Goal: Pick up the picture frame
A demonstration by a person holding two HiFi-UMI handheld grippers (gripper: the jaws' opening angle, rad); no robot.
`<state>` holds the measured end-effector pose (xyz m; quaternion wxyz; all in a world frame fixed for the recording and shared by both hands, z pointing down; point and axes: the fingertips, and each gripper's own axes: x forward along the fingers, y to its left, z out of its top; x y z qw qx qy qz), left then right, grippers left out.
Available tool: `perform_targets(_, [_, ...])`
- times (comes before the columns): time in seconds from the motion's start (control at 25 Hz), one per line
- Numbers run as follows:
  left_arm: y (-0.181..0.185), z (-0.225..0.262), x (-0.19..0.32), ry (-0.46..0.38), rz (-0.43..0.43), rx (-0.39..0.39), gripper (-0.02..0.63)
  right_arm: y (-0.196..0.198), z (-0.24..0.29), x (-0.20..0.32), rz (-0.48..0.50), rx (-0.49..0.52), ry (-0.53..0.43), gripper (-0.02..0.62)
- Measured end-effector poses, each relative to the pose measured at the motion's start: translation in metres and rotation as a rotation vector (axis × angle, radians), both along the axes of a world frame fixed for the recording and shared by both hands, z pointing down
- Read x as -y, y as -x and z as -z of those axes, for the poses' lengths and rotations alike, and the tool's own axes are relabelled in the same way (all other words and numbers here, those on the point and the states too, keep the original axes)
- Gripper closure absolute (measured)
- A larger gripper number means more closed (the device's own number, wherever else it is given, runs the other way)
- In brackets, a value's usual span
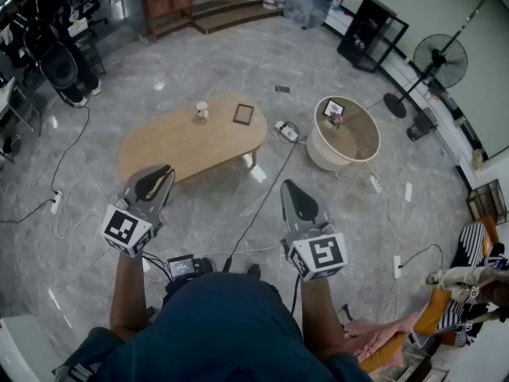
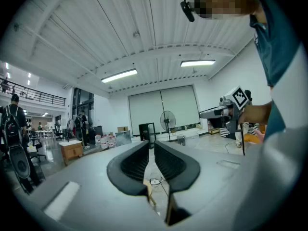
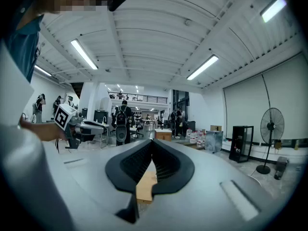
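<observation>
Grey marble floor with a low oval wooden bench (image 1: 171,146). The picture frame (image 1: 243,114) lies flat on it near a white cup (image 1: 202,111). Left tongs (image 1: 169,169) are a sliver apart and empty; right tongs (image 1: 286,185) are closed on nothing. Both carry black-and-white square markers.

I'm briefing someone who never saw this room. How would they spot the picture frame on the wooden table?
Find the low oval wooden table in the middle of the floor. Near its far right end lies the picture frame: a flat, dark-rimmed rectangle, unlike the small white cup to its left.
</observation>
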<state>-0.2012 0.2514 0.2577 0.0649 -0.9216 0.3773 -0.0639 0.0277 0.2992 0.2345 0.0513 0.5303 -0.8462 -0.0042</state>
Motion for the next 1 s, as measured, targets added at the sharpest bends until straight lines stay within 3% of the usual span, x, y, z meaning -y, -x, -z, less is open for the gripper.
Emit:
perform_targets(0.36, [-0.019, 0.008, -0.022, -0.024, -0.091, -0.042, 0.569, 0.019, 0.009, -0.02, 0.007, 0.014, -0.024, 0.584])
perform_targets(1.0, [-0.015, 0.014, -0.03, -0.021, -0.087, -0.054, 0.565, 0.025, 0.012, -0.027, 0.013, 0.003, -0.017, 0.584])
